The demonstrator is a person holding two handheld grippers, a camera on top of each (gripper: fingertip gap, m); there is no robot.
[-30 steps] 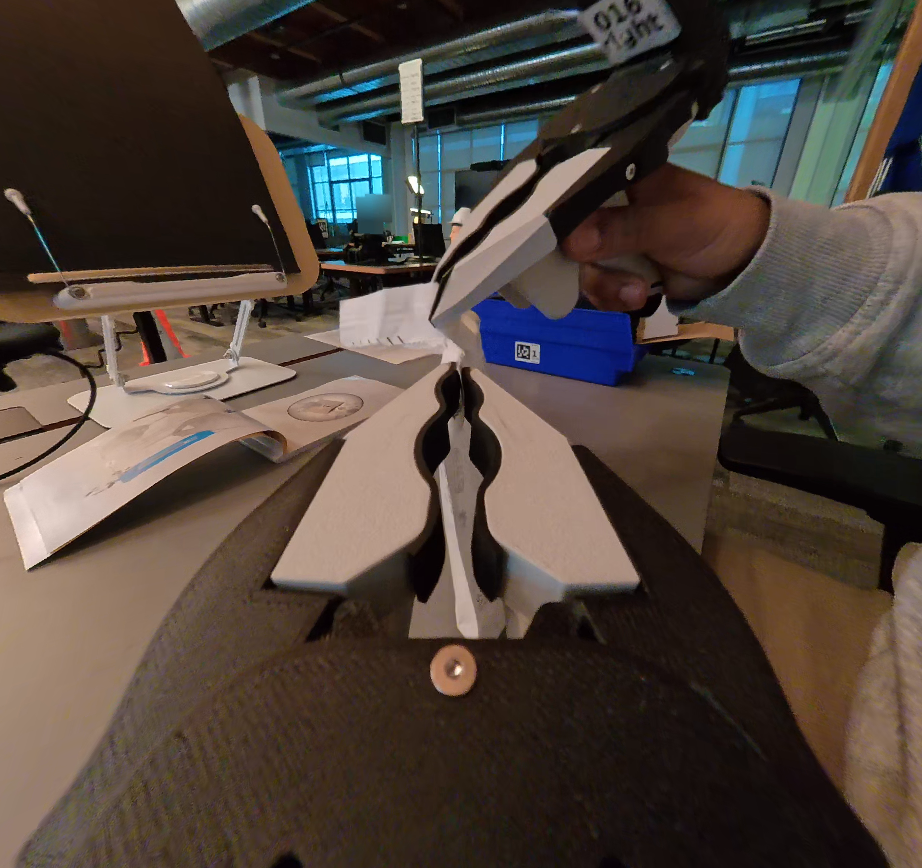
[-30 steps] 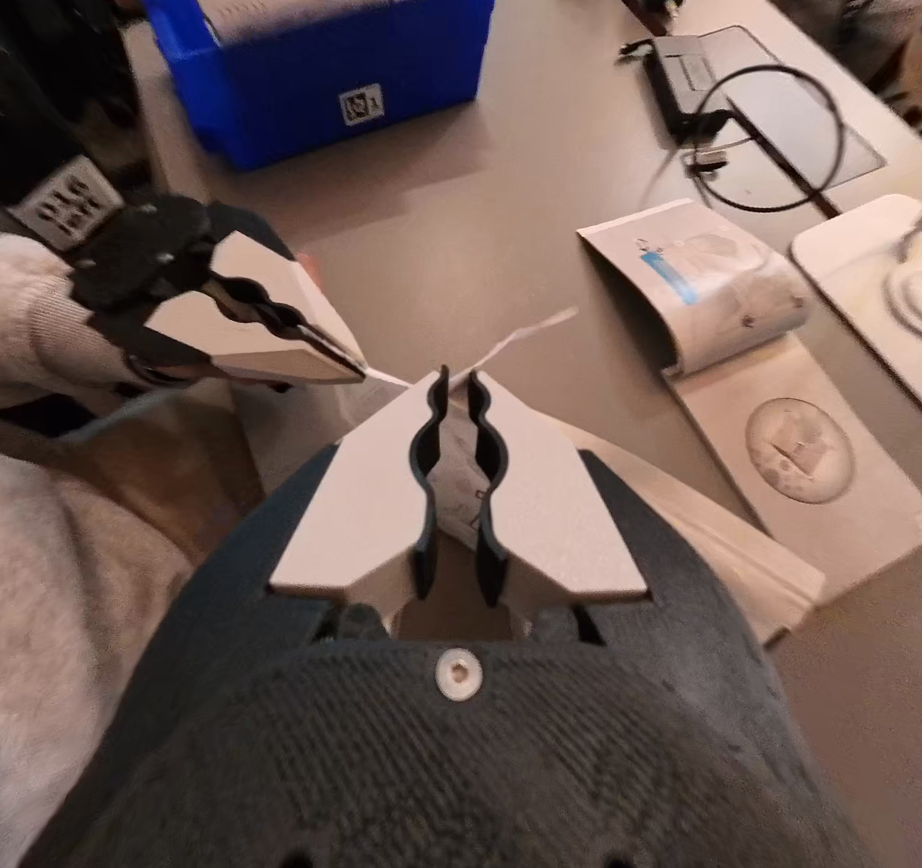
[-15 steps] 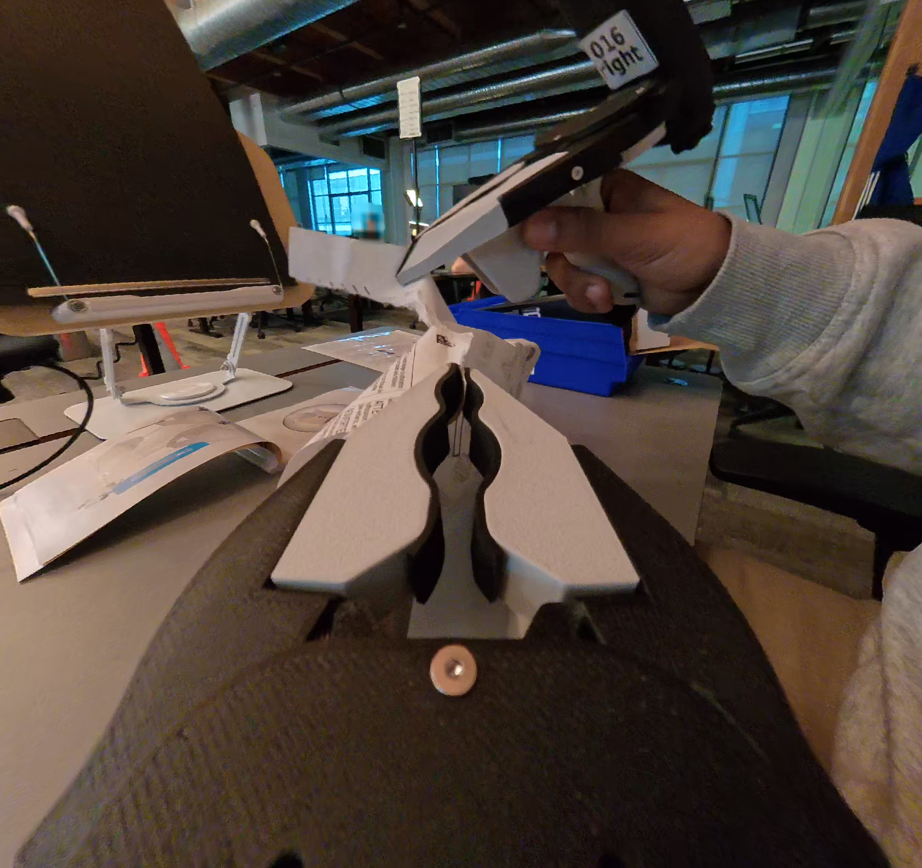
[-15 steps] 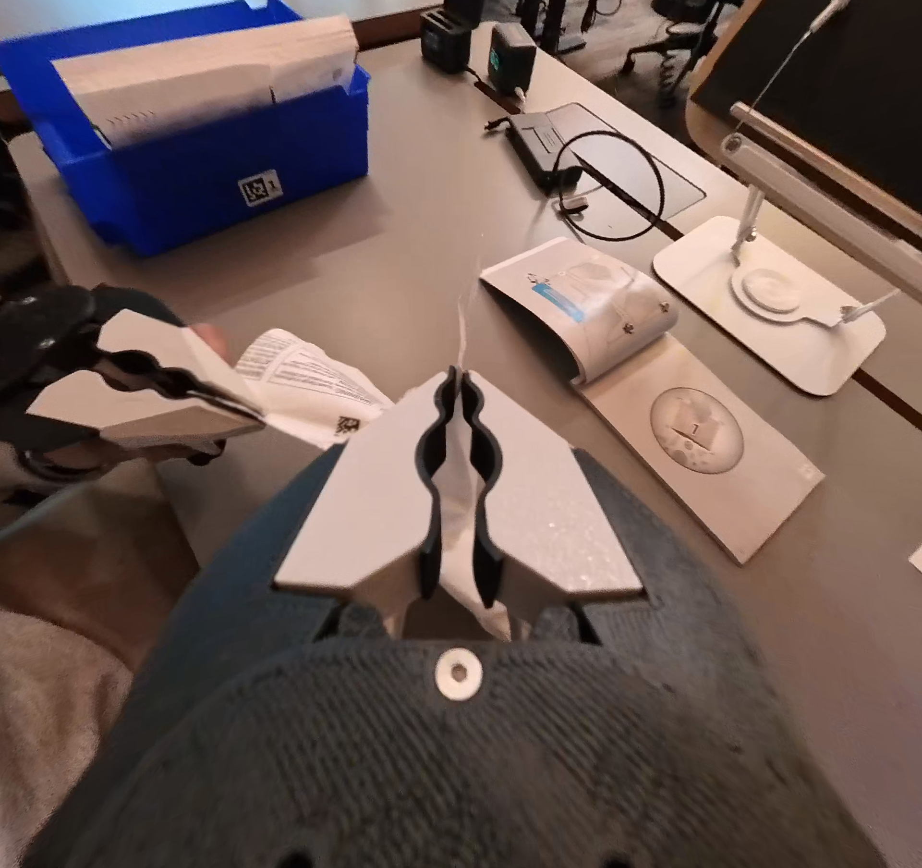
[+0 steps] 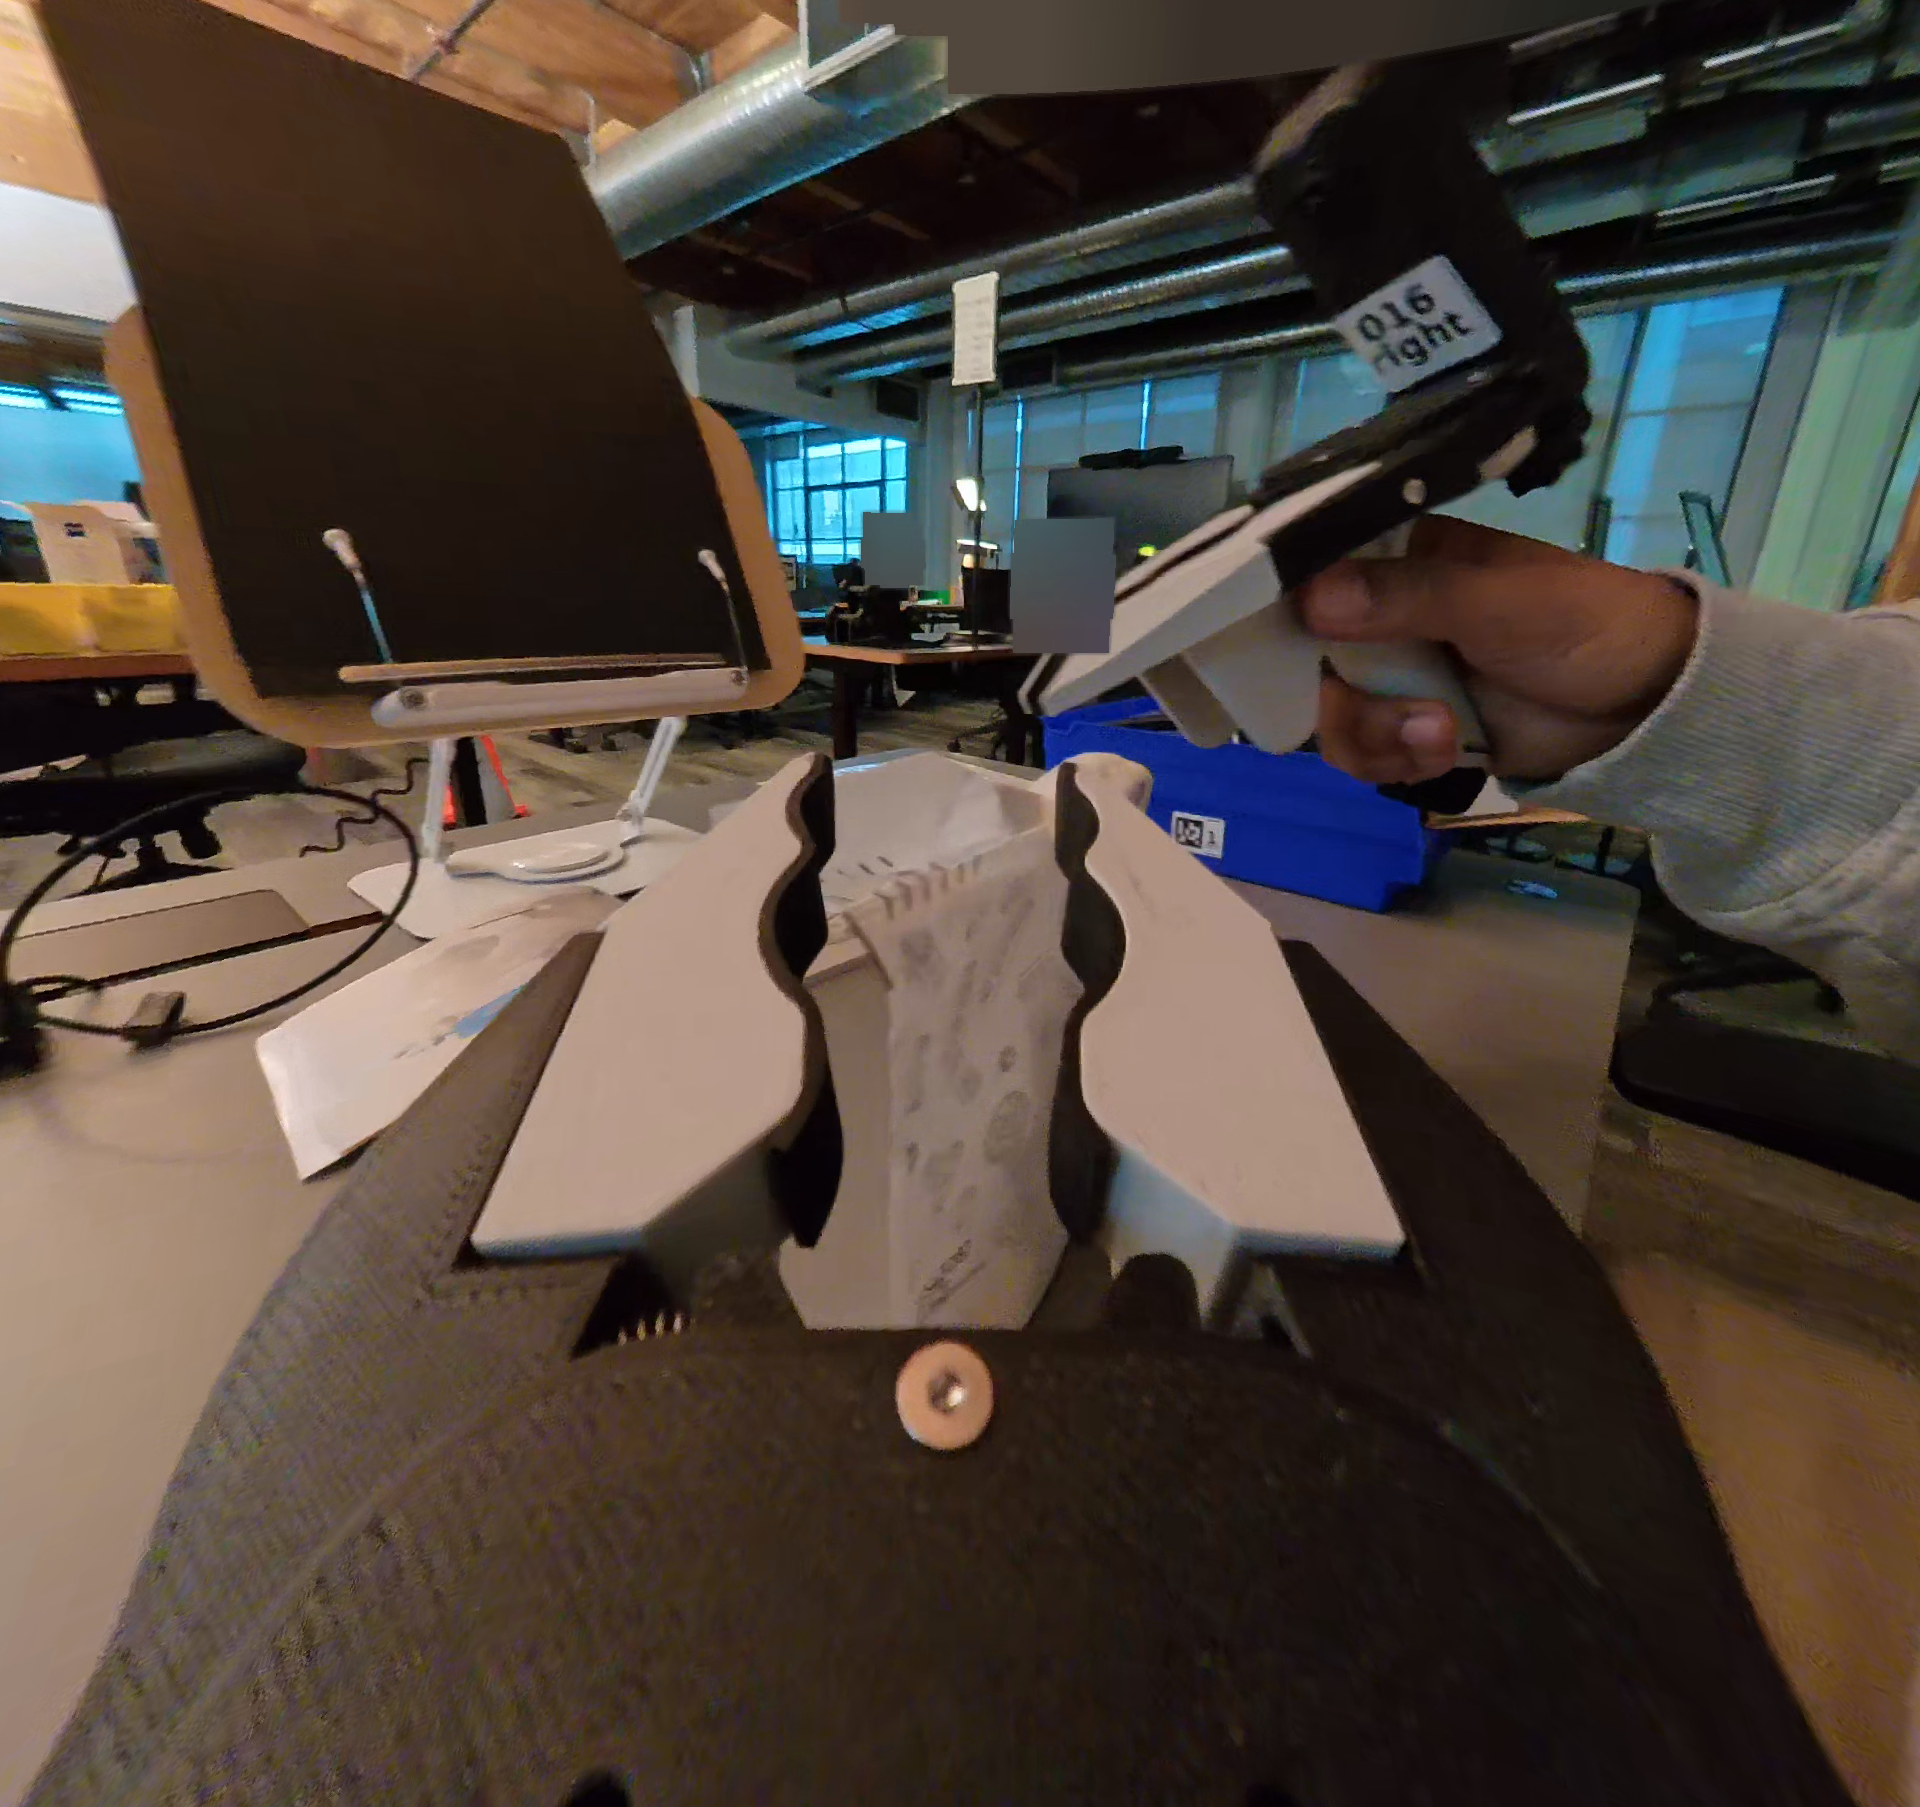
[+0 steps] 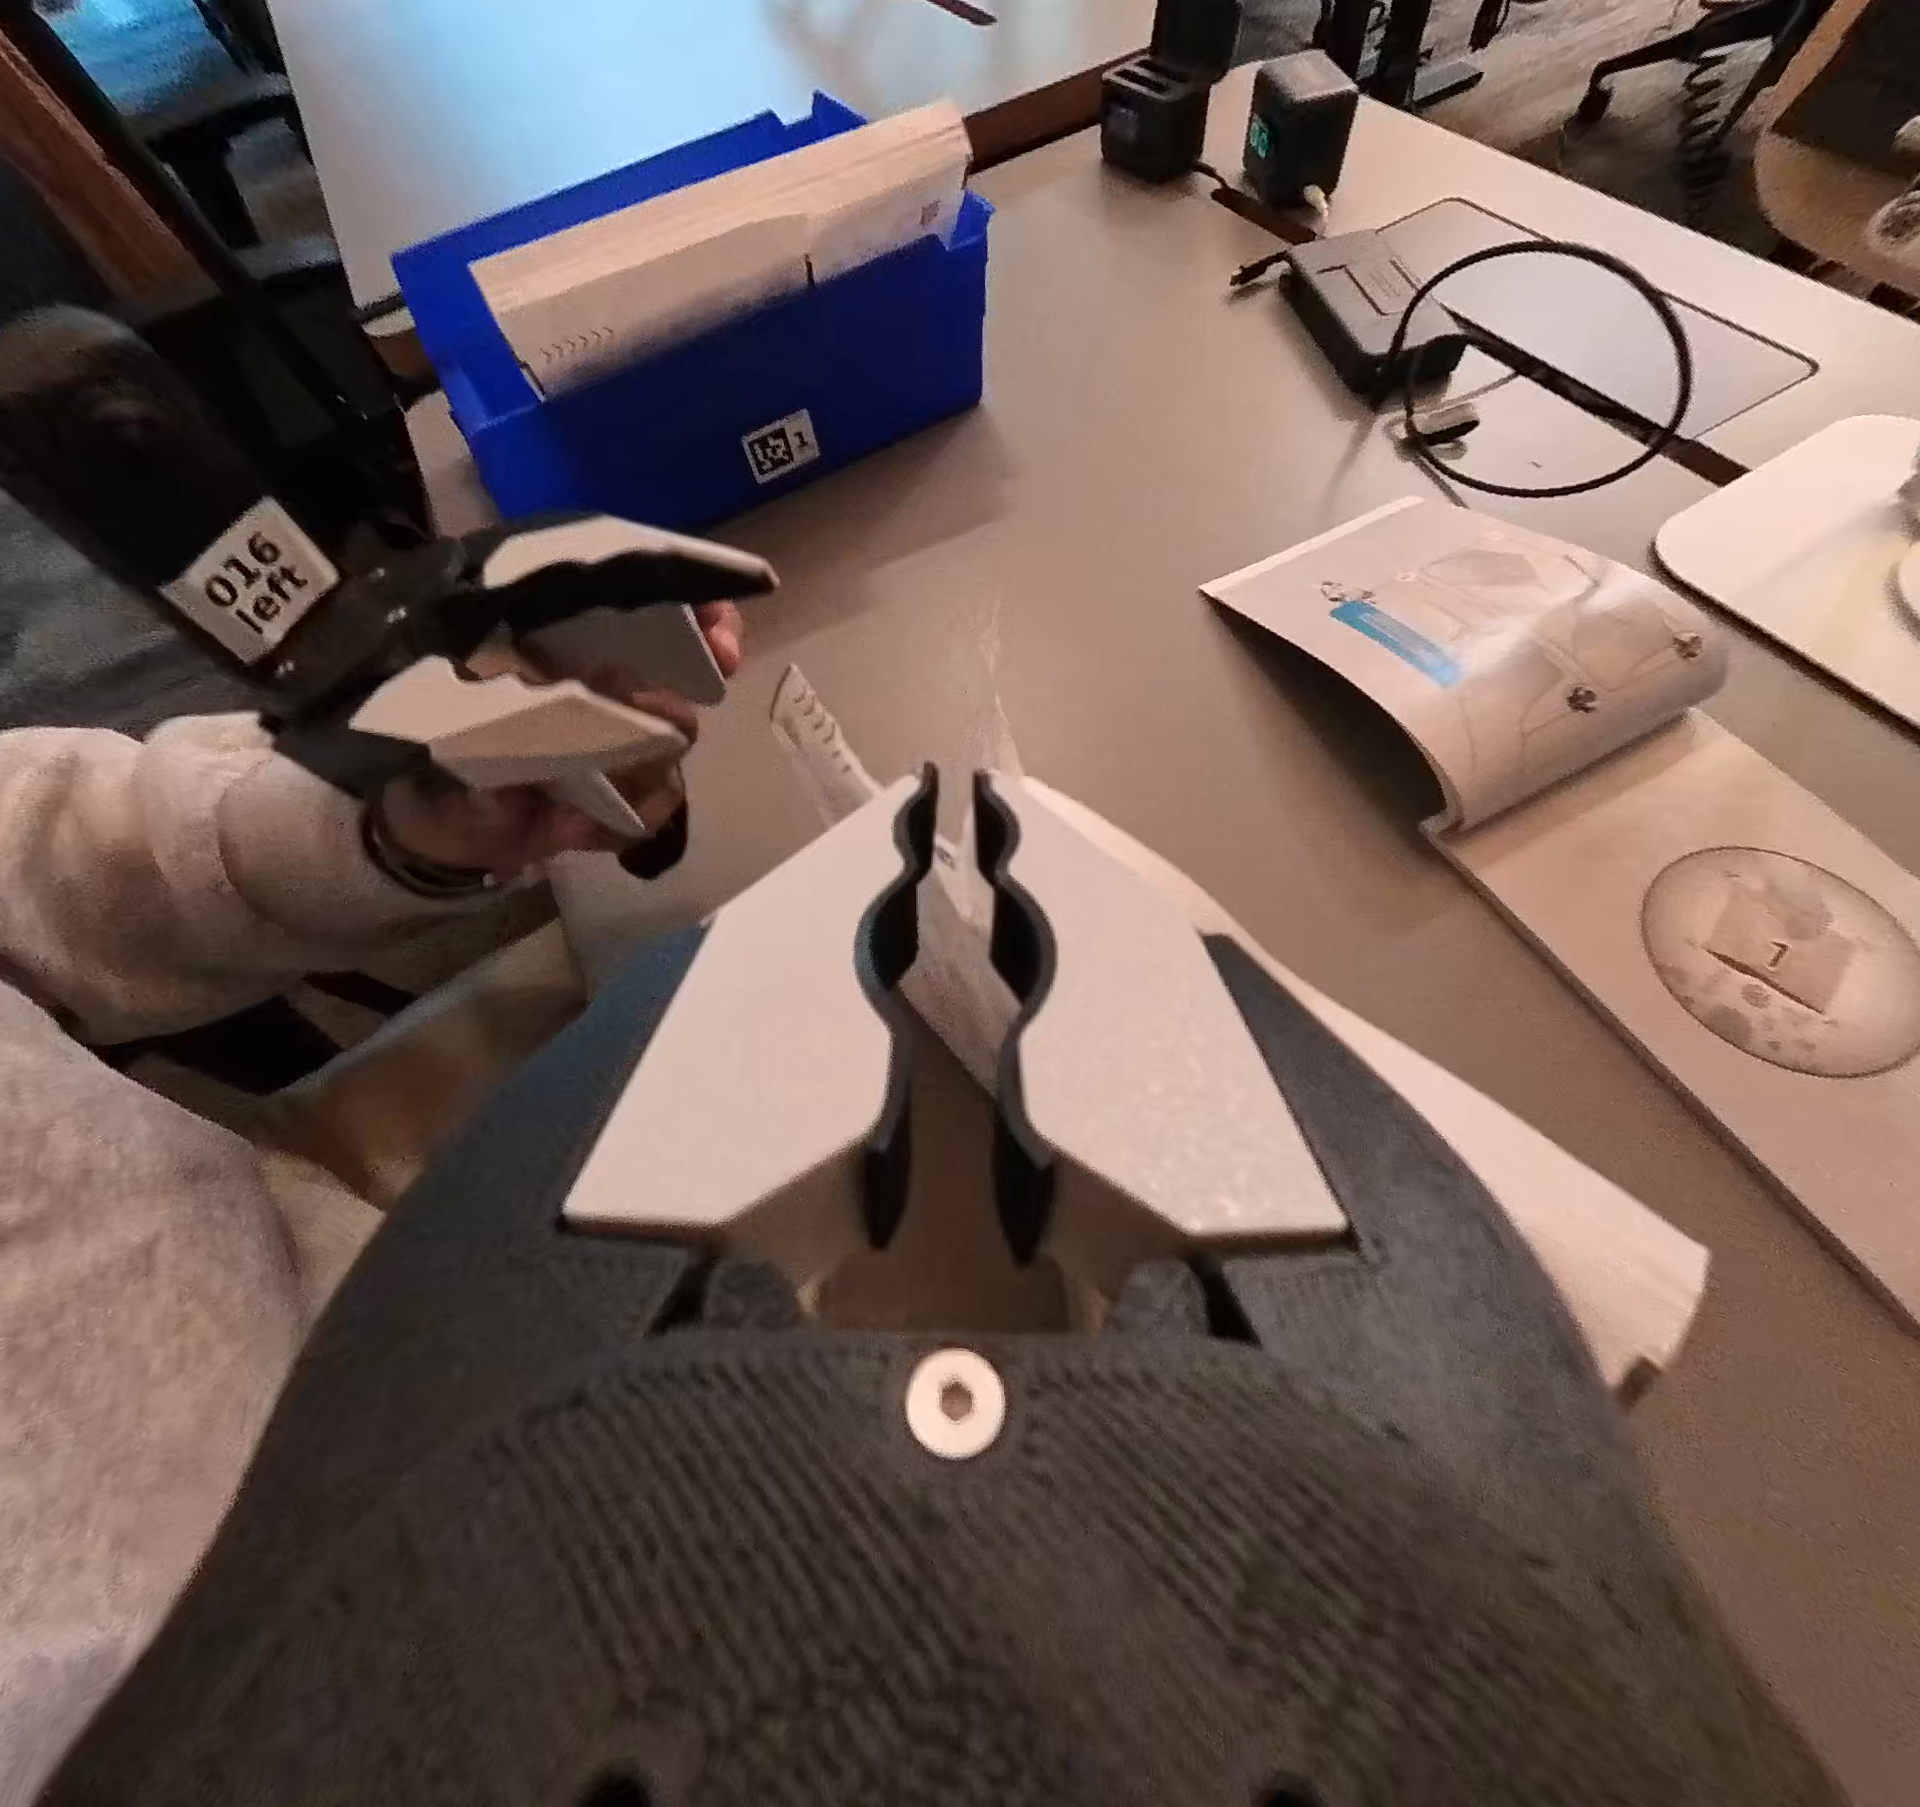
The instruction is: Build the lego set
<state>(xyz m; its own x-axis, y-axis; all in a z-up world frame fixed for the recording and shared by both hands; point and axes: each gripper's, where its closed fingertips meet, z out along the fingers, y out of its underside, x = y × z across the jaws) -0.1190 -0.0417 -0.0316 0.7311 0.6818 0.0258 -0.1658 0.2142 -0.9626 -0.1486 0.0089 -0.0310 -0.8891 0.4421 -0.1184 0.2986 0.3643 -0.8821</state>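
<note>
— Where is the paper bag [image 5: 966, 1030] sitting?

— It is hanging in the air over the near edge of the surface [image 6: 1091, 531]. The right gripper [image 6: 954, 778] is pinching it: its fingers are nearly together with the paper running between them. The left gripper [image 5: 945, 781] is standing with its fingers wide apart on either side of the bag, not touching it.

— What room is lying around it?

— A bare stretch is opening ahead, between the blue bin [image 6: 727, 407] on the left and the curled booklet [image 6: 1507, 656] on the right. A flat card with a round picture [image 6: 1766, 968] is lying just beside the booklet, close to the bag's right side. The surface's edge is running just below both grippers.

— What is each view adding?

— The left wrist view is showing the right gripper [image 5: 1039, 692] from the side, raised above the bag's top, and a dark board on a stand [image 5: 416, 355] rising behind the booklet [image 5: 395, 1040]. The right wrist view is showing the left gripper [image 6: 727, 656] off to the left, a looped cable [image 6: 1538, 365] beyond the booklet, and white packets standing in the bin.
</note>
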